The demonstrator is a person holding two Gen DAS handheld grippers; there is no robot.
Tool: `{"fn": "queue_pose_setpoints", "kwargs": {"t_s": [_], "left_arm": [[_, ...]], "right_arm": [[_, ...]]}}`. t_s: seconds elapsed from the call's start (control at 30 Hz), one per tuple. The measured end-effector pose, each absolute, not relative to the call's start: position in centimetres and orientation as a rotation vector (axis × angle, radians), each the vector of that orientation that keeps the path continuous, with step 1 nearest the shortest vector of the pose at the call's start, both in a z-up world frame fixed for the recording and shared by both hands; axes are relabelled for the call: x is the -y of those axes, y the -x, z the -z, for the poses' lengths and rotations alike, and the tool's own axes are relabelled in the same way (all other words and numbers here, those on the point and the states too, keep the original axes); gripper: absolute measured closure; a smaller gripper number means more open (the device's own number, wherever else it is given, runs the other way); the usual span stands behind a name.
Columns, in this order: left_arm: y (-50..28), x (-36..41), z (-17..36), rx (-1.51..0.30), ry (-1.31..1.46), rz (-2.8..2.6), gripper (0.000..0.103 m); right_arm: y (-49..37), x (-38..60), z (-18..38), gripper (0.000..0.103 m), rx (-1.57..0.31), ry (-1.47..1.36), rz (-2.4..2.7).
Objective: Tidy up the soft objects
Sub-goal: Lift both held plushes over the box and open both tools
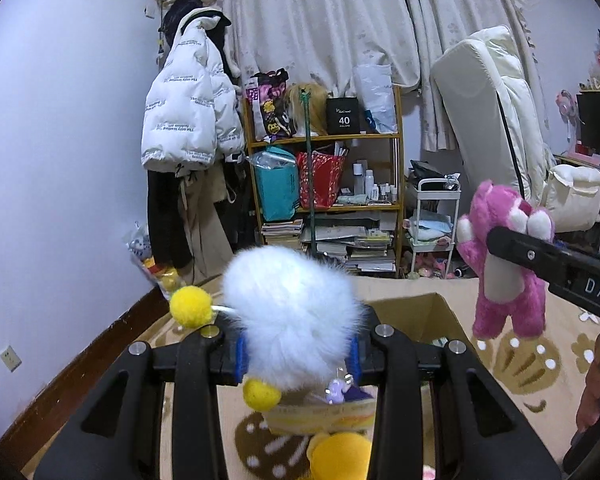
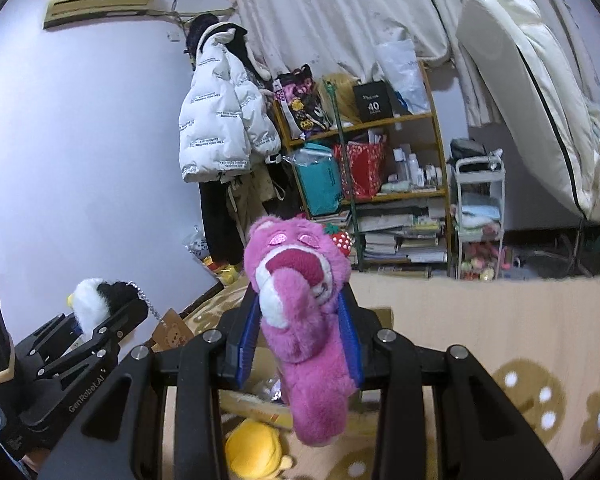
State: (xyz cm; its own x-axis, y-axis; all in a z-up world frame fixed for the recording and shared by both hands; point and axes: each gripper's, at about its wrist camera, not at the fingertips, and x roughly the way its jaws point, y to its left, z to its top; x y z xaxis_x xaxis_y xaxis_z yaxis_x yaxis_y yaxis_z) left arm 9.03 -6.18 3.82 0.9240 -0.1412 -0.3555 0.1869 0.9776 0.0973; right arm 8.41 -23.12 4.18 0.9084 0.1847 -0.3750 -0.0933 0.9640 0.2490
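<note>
Cluttered bedroom; patterned rug (image 1: 540, 360), perhaps bedding.

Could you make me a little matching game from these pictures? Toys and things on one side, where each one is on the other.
Things:
1. pink bear
2. white fluffy penguin
3. yellow plush
4. white puffer jacket

Places:
A. hanging by the wall
B. lying on the rug below
C. clamped in the left gripper
D. clamped in the right gripper

Pairs: 1-D, 2-C, 3-B, 4-A
</note>
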Motion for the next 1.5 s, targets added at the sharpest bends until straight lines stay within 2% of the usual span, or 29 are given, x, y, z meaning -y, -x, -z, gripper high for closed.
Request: {"fn": "queue_pose_setpoints", "kwargs": {"t_s": [0.2,0.7,1.13,1.5], "left_arm": [[-11.4,6.7,-2.6,-0.367,-0.13,0.167,0.068],[-15.5,6.2,2.3,-0.511,-0.086,0.189,0.067],[-17.0,6.2,4.4,-0.613,-0.091,0.214,0.065],[-16.6,5.7,3.9,-0.597,-0.084,0.203,0.048]], "right_arm": [[-10.7,23.0,-4.0,0.064,-0.398,-0.195,-0.162],[-14.1,23.9,1.7,0.061,-0.495,-0.249,-0.18],[-15.3,24.2,4.0,0.061,-0.564,-0.274,-0.179],[-15.8,24.2,4.6,0.06,-0.598,-0.274,-0.175]]}}
